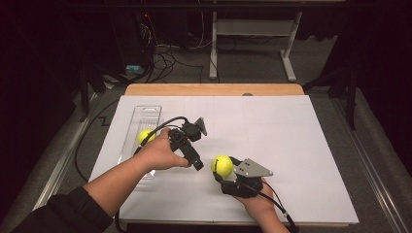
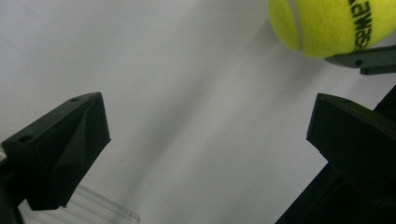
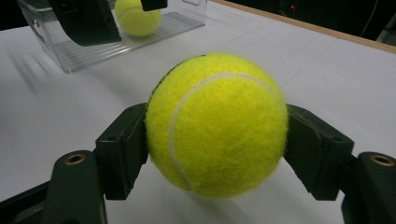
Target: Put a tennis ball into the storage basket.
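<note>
A tennis ball (image 3: pixel 217 123) is clamped between the jaws of the right gripper (image 1: pixel 222 168), just above the white table sheet (image 1: pixel 291 145). Wide bare sheet is left on that gripper's far side, while the table's near edge lies close behind it. The left gripper (image 1: pixel 197 162), jaws spread with nothing between them, is held just beside the ball. A clear tray (image 1: pixel 145 114) lies behind the left gripper, with a second ball (image 1: pixel 144 136) inside. Dark floor, cables and a desk frame (image 1: pixel 252 34) are seen beyond the table. Black lettering on the held ball is shown in the left gripper view; its white seam is shown in the right gripper view.
</note>
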Action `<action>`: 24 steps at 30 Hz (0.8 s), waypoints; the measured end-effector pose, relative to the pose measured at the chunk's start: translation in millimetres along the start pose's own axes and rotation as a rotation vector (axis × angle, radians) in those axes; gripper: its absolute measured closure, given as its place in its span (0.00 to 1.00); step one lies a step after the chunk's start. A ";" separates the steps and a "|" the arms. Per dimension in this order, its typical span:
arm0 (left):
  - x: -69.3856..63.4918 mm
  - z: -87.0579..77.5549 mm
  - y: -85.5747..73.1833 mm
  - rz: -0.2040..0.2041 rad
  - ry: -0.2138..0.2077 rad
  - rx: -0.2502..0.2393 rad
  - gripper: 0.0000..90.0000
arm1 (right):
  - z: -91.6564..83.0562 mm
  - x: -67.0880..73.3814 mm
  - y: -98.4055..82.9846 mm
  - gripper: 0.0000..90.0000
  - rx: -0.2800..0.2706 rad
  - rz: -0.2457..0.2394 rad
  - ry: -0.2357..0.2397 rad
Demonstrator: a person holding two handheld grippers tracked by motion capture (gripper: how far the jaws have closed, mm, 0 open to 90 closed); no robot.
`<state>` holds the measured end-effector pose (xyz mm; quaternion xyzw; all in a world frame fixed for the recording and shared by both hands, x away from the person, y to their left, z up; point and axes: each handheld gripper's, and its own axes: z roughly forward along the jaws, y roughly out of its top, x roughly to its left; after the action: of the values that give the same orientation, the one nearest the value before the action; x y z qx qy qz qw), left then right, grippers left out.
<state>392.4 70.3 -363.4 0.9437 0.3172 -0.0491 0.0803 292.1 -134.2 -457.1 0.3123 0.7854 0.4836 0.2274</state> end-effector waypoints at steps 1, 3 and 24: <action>0.4 -0.7 0.1 0.005 -0.001 0.003 0.00 | 1.0 0.9 0.2 0.31 0.000 -0.002 0.006; 0.5 -1.7 0.2 0.002 0.000 0.004 0.00 | 3.5 2.3 0.2 0.31 0.002 0.004 0.010; -12.8 -8.2 12.5 0.022 -0.018 -0.011 0.00 | 13.9 7.5 4.8 0.31 -0.006 -0.006 0.016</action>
<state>390.2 54.4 -352.0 0.9462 0.3061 -0.0547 0.0891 297.3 -118.7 -459.1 0.3053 0.7866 0.4880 0.2233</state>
